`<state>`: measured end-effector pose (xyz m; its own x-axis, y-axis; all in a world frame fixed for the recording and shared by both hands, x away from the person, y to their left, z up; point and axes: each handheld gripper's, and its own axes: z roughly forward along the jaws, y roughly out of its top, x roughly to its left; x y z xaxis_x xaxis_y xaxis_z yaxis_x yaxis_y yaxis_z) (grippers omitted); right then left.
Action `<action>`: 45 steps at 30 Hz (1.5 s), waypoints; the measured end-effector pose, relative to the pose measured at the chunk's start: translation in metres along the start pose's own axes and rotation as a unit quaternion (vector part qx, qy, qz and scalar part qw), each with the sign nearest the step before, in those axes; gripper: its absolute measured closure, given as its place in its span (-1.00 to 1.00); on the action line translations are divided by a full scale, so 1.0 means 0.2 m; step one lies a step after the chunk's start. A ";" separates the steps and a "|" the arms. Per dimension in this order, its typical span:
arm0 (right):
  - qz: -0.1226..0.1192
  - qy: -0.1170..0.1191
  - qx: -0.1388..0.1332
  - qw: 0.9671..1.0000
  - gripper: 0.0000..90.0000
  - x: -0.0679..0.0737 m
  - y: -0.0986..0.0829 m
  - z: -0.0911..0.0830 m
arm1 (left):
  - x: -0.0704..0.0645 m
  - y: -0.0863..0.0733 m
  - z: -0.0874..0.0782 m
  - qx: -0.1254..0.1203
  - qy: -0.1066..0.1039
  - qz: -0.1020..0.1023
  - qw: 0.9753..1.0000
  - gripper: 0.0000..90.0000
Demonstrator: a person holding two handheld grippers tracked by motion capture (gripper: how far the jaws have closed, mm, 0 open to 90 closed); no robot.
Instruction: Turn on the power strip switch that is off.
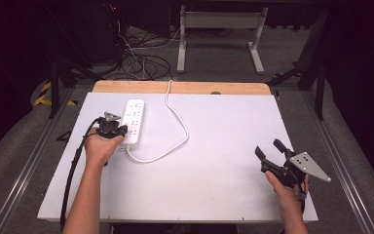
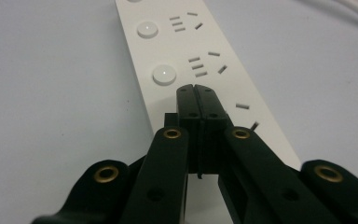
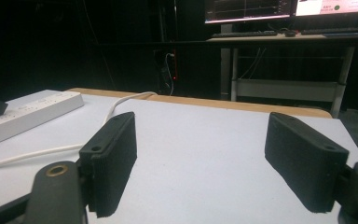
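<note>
A white power strip (image 1: 133, 123) lies on the white worktop (image 1: 214, 161) at about ten o'clock from its middle, its long axis running from six to twelve o'clock in the high view. Its white cord (image 1: 177, 122) leaves the near end, loops out toward three o'clock, then curves back to twelve o'clock and drops over the worktop's far wooden edge (image 1: 185, 87).

The left gripper (image 1: 111, 127) sits at the strip's near end, on its nine o'clock side, held in the person's left hand (image 1: 102, 146), with a black cable (image 1: 73, 170) trailing back toward six o'clock. In the left gripper view its fingers (image 2: 186, 105) are pressed together with nothing between them, and their tips lie over the strip's top face, just short of a round white button (image 2: 164, 74); rows of socket slots (image 2: 198, 66) lie at one o'clock from the tips. Whether the tips actually touch the strip cannot be told.

The right gripper (image 1: 271, 152) is held in the right hand (image 1: 287, 187) at about four o'clock on the worktop, well apart from the strip. Its fingers (image 3: 114, 158) stand wide apart with only bare worktop between them. In the right gripper view the strip lies off at ten o'clock from the fingers, the cord passing behind the left one.
</note>
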<state>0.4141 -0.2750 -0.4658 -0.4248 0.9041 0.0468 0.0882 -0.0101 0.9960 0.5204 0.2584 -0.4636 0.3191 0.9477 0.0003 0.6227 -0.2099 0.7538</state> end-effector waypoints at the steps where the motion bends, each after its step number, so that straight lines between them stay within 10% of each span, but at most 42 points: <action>1: 0.001 0.002 -0.001 1.000 -0.43 0.00 0.00 0.00 | 0.00 -0.01 0.00 -0.006 0.000 0.002 1.000 1.00; 20: 0.000 -0.003 0.000 1.000 -0.43 0.00 0.00 0.00 | 0.04 -0.14 -0.22 -0.140 0.017 -0.003 0.990 1.00; 34: -0.005 -0.004 0.004 1.000 -0.43 0.01 0.00 0.01 | -0.01 -0.32 -0.48 -0.253 0.031 -0.035 0.966 1.00; 36: -0.007 -0.003 0.004 1.000 -0.43 0.01 0.00 0.01 | 0.01 -0.36 -0.49 -0.253 0.040 -0.036 0.966 1.00; 38: -0.006 -0.001 0.002 1.000 -0.43 0.01 0.00 0.01 | 0.01 -0.38 -0.52 -0.275 0.037 -0.052 0.959 1.00; 45: -0.007 0.001 0.003 1.000 -0.43 0.01 0.00 0.02 | -0.03 -0.43 -0.60 -0.306 0.058 -0.028 0.950 1.00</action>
<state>0.4167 -0.2711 -0.4655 -0.4282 0.9031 0.0321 0.0876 0.0061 0.9961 0.3805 0.2992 -0.4495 0.1953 0.9807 -0.0059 0.0940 -0.0127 0.9955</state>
